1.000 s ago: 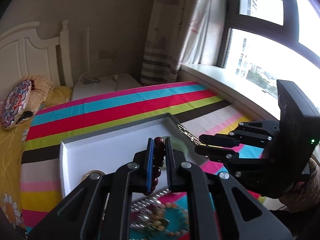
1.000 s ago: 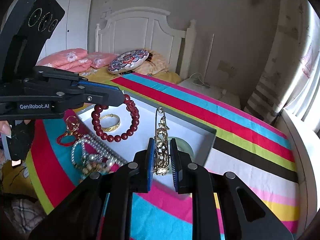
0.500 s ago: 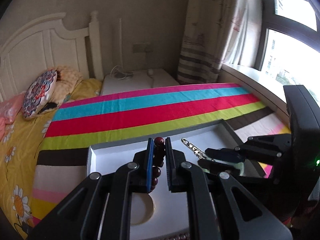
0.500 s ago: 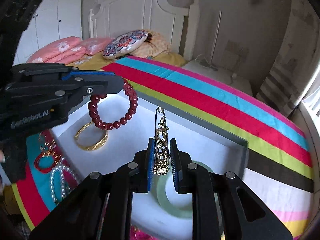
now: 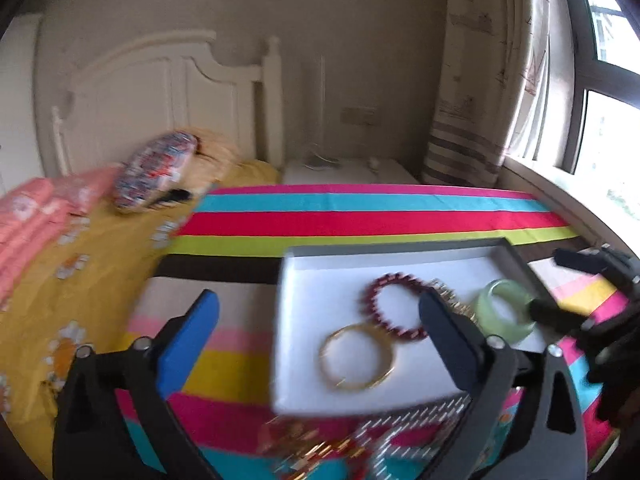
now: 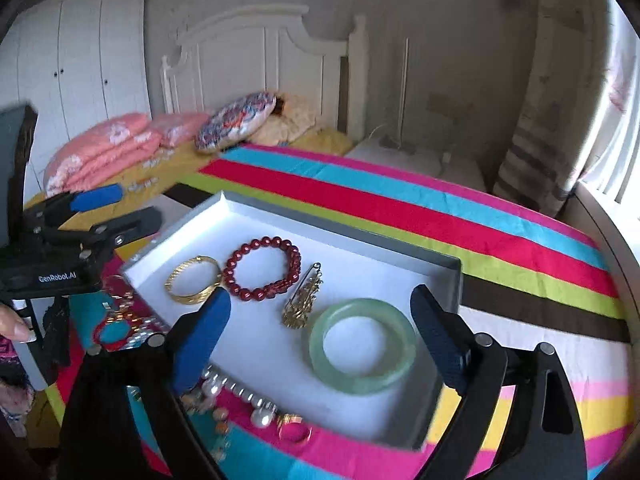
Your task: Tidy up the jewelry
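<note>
So both sets of fingers are spread wide and holding nothing; both have just been opening, with no piece between the pads.

Bed (image 6: pixel 400 208) first: striped cover, white headboard, pillows at the far end, curtain and window on the right side of both views. No counter here, everything sits on the bed.

White tray (image 6: pixel 360 248) lies on the stripes, straight ahead of both grippers. Inside it, from the right wrist view, left to right: gold bangle (image 6: pixel 194 279), red bead bracelet (image 6: pixel 262 268), gold brooch (image 6: pixel 303 300), green jade bangle (image 6: pixel 362 346). All four lie flat on the tray floor. The brooch's long axis runs away from me and slightly right. It lies near the bracelet and the jade bangle; contact is unclear.

Right gripper (image 6: pixel 320 344) hangs over the tray's near edge, the jade bangle between and just beyond its fingertips, the brooch just left of that. Left gripper (image 5: pixel 320 344) is blurred, pointing across the tray's near-left corner, with the gold bangle (image 5: pixel 358 356) and bracelet (image 5: pixel 394 306) ahead between its fingers.

Loose pile (image 6: pixel 224 392) of pearls, rings and red pieces sits on the cover outside the tray, against its near-left side, below both grippers. I reckon that's next: the left gripper is nearer the red and gold bits, the right one nearer the pearls.
</note>
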{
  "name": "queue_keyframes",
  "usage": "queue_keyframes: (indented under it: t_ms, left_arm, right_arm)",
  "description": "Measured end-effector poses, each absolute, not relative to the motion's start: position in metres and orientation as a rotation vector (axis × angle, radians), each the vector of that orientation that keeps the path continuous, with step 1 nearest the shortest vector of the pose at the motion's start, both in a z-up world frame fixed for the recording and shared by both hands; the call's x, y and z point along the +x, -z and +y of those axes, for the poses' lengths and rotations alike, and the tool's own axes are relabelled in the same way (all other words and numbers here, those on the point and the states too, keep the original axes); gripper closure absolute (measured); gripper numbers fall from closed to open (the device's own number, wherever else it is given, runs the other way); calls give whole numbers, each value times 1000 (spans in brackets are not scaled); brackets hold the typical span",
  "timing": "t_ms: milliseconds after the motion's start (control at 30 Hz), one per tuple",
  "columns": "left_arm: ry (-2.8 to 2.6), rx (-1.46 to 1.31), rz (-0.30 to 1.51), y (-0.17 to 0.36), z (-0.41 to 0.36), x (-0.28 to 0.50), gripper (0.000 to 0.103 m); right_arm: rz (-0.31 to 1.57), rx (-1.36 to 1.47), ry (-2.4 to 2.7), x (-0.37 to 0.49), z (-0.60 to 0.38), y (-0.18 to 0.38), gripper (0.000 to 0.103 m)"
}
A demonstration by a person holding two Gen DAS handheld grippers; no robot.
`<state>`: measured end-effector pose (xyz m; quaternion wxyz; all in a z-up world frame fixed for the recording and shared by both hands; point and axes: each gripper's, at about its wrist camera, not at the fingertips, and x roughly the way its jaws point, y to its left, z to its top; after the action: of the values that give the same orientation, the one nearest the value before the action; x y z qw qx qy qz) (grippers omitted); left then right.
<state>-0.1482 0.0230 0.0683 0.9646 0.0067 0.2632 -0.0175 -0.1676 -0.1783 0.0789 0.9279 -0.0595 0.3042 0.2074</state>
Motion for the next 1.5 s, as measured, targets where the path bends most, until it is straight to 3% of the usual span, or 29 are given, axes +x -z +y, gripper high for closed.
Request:
queue_keyframes:
  t_ms: [467, 933, 1000, 1067, 1133, 1200, 1500]
  left_arm:
    - [129, 38, 643, -25, 68, -230, 3]
    - [177, -132, 755, -19, 71, -183, 12]
    - [189, -104, 792, -15, 65, -173, 23]
    - [221, -77, 841, -8, 58, -165, 46]
    - [230, -51, 855, -5, 53, -163, 51]
    - [230, -37, 851, -5, 50, -163, 62]
    - [163, -45, 667, -26, 67, -203, 65]
  right_arm:
    - [615, -6, -370, -221, -210, -55, 11]
    - [611, -35, -358, -219, -202, -52, 11]
    - [612, -39, -359, -219, -201, -52, 11]
    - [612, -38, -360, -219, -201, -52, 11]
    - [617, -38, -367, -218, -202, -51, 11]
    - [624, -43, -373, -217, -200, -51, 11]
    - [620, -47, -395, -220, -197, -50, 11]
